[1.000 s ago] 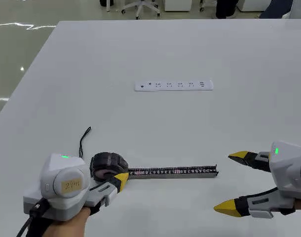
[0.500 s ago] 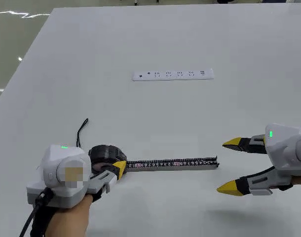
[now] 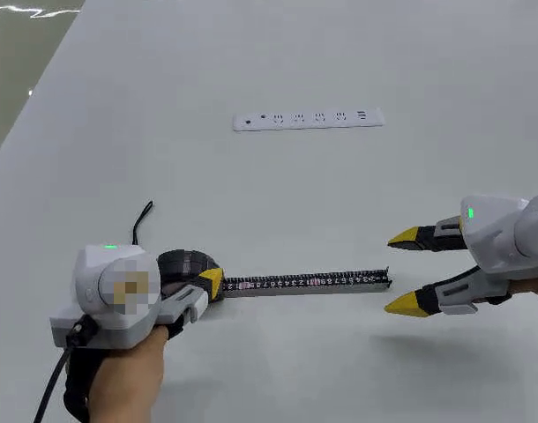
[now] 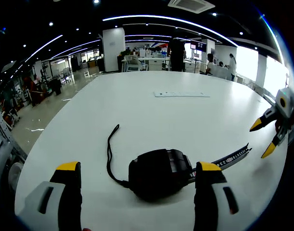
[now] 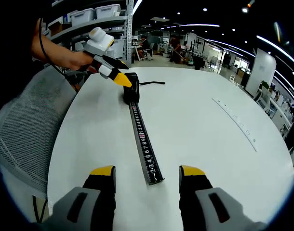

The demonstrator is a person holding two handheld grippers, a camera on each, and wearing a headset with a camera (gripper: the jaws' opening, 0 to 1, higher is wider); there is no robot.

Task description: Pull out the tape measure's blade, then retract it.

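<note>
A broad white desk point(image 3: 295, 62) in an open office hall carries a power strip point(image 3: 309, 119) well beyond both jaws. The left gripper point(image 4: 137, 166), held in a hand point(image 3: 128, 374), has its jaws apart astride the tape measure point(image 3: 188, 264). The blade point(image 3: 304, 281) ends between the right gripper point(image 3: 401, 271)'s spread jaws.

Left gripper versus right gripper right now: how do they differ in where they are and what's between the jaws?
The left gripper straddles the tape measure case; the right gripper has just the free end of the blade between its jaw tips, ungripped. The left gripper points along the blade from the case; the right gripper faces back from the opposite end. Both are open.
</note>
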